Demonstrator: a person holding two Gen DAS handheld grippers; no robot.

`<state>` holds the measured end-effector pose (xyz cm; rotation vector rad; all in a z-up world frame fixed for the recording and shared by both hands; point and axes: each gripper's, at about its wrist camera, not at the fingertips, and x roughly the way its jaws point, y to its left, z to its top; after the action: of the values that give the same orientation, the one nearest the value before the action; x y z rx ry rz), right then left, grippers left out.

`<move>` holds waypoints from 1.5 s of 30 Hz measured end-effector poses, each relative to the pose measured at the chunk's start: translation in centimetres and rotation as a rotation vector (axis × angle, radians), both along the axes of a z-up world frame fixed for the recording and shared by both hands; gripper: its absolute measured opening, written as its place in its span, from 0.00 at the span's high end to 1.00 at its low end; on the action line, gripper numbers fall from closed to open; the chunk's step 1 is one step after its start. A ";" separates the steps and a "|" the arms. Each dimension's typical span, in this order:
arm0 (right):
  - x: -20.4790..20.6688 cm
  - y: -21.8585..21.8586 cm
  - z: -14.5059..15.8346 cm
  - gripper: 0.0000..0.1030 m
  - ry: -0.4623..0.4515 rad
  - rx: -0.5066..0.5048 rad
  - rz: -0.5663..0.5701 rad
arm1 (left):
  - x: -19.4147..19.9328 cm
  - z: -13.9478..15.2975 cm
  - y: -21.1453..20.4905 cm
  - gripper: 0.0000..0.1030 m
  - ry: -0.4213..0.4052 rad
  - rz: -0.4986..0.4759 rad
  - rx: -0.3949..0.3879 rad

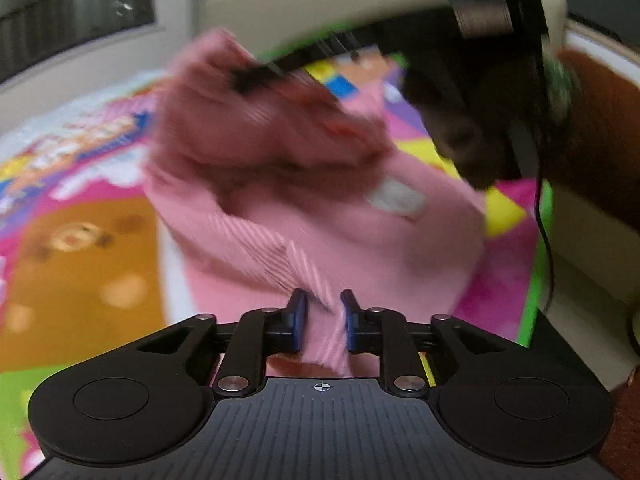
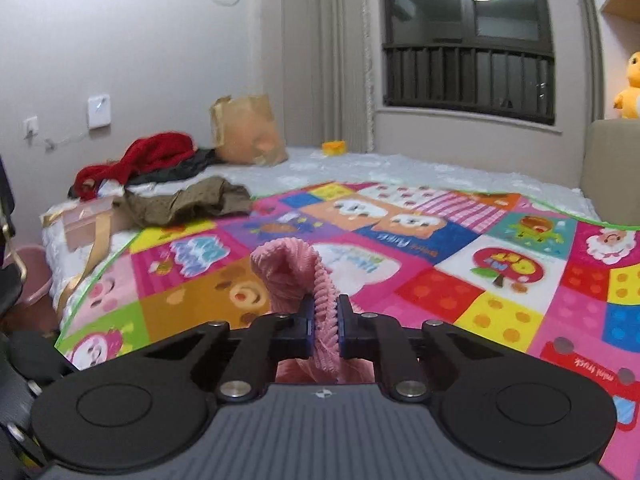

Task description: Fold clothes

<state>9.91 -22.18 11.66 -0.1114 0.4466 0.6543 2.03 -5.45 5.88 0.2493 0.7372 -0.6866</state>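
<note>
1. Over the patchwork play mat [image 2: 460,240] spread on the bed [image 2: 360,164], both grippers hold one pink ribbed sweater [image 1: 320,216].
2. Left gripper [image 1: 323,320]: blue-padded fingers [image 1: 298,320] drawn close, with a ribbed edge of the sweater running between them. Gap is narrow and filled by fabric; grip reads as closed on the cloth.
3. Left wrist view: the sweater hangs bunched ahead of the fingers, from 6 o'clock up to about 11 o'clock; the upper part is motion-blurred and shadowed. A pale patch [image 1: 396,198], possibly a label, shows at about 2 o'clock of the garment's middle; too blurred to tell.
4. Same view, 1 to 3 o'clock: a dark device with a cable [image 1: 546,240] and a brown sleeve [image 1: 600,148]. Whether this is the other gripper cannot be told through the blur.
5. Right gripper [image 2: 323,322]: fingers nearly together, clamped on a fold of the sweater's ribbed knit. Cloth loops up and over toward 11 o'clock of the fingertips, and more of it bulges below, between the linkage arms.
6. Right wrist view, 10 o'clock: a heap of clothes on the bed off the mat's far left corner, comprising a red garment [image 2: 152,152], a dark one beneath it, and an olive-brown garment [image 2: 188,200] touching the mat edge.
7. Brown paper bag [image 2: 246,130] stands behind the heap at about 11 o'clock, against the wall.
8. Barred window [image 2: 468,40] at 1 o'clock; yellow plush toy [image 2: 630,84] at 3 o'clock, on a beige ledge.
</note>
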 end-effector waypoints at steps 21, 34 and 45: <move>-3.2 -5.6 -1.2 0.54 0.050 0.042 -0.136 | 3.5 5.9 6.1 0.25 0.133 0.049 -0.398; -3.0 -14.3 -4.6 0.43 0.146 0.079 -0.549 | 3.1 -0.7 -0.2 0.22 0.374 -0.072 -0.328; -4.6 -13.2 -6.6 0.36 0.119 0.010 -0.576 | 7.2 4.9 5.6 0.08 0.159 0.273 -0.438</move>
<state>5.32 -35.41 5.09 0.0675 0.5595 0.0965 9.21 0.16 10.81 -0.3052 0.7351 -0.5933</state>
